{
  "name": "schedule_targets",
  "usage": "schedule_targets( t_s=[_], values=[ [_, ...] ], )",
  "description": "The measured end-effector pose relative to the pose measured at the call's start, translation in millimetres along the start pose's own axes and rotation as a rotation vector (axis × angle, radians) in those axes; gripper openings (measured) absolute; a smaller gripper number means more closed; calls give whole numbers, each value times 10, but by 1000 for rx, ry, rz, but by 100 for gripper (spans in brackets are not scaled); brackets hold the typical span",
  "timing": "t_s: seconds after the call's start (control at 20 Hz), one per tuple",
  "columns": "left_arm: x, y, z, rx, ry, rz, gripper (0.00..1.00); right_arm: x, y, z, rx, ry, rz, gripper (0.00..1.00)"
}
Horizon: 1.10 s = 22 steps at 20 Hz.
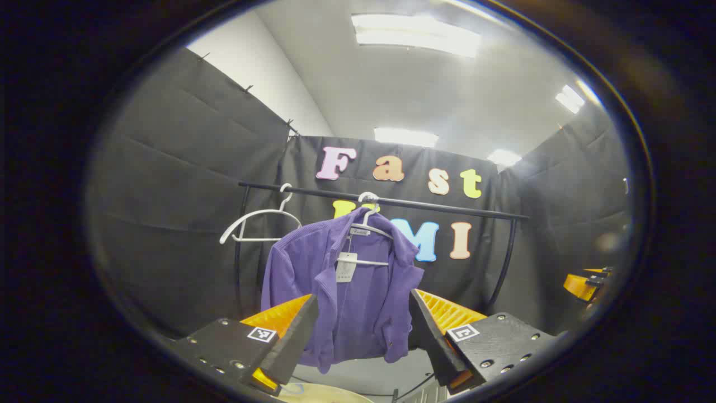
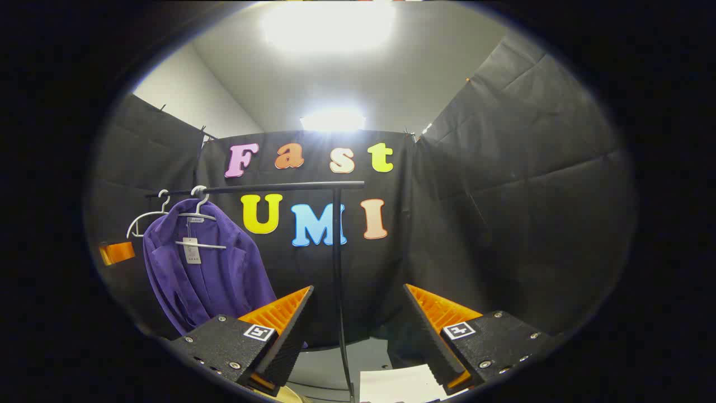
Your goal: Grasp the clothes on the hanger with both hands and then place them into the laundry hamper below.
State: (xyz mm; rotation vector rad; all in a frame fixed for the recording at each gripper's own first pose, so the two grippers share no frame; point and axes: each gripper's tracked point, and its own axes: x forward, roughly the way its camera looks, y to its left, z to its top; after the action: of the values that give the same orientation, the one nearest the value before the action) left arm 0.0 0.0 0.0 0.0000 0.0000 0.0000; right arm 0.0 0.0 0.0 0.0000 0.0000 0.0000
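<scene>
A purple jacket hangs on a white hanger from a black rail, straight ahead in the left gripper view. My left gripper stands open in front of it, apart from the cloth. In the right gripper view the purple jacket hangs at the left, and my right gripper is open, pointing at the rail's post to the jacket's right. A pale rim of the hamper shows at the bottom edge below the jacket.
An empty white hanger hangs left of the jacket on the same rail. The other gripper shows at the far right of the left gripper view. A white sheet lies on the floor. Black cloth walls close in all sides.
</scene>
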Motion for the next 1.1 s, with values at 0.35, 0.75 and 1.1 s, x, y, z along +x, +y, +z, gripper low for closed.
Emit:
schedule_targets(
  t_s=[0.35,0.75,1.1],
  values=[
    [-28,-123,38,42,-3,-14,99,18,9,-7,14,-1,-9,93],
    [-27,-66,-83,84,0,-17,94,88,386,-11,1,7,58,93],
    [25,133,-264,51,39,19,94,268,905,101,-18,24,168,93]
  ],
)
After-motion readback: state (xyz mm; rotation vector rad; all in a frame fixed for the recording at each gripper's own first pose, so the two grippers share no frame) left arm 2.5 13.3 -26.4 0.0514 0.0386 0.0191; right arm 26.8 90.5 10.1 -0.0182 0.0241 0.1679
